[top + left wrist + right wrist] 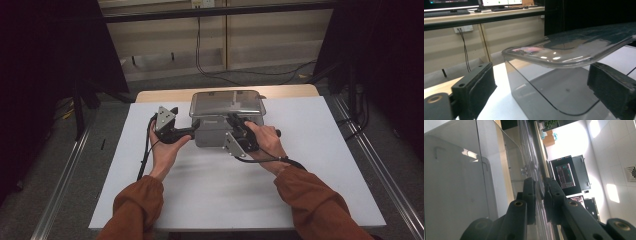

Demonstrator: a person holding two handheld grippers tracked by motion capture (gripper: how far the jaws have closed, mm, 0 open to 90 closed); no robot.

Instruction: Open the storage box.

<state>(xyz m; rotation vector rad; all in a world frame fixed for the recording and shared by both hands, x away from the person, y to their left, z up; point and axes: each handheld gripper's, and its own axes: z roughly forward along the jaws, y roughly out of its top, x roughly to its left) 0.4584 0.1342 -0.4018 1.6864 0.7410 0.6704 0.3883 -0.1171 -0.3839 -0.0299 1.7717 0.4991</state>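
Note:
A smoky clear plastic box (220, 134) with a clear lid (226, 102) stands at the back middle of the white table (310, 165). My left gripper (191, 132) is at the box's left end, open. In the left gripper view its jaws (544, 87) stand wide on either side of the box's corner (564, 92), under the overhanging lid (574, 50). My right gripper (233, 120) reaches the lid's front edge from the right. In the right gripper view the gripper (539, 192) is shut on the lid's rim (531, 157), beside the box wall (454, 182).
The white table ends in a tan strip (165, 94) behind the box. Metal rails (65, 175) run along both sides on the floor. Cables (210, 70) lie on the floor beyond, and dark curtains (45, 50) hang left and right. Bare table lies in front of the hands.

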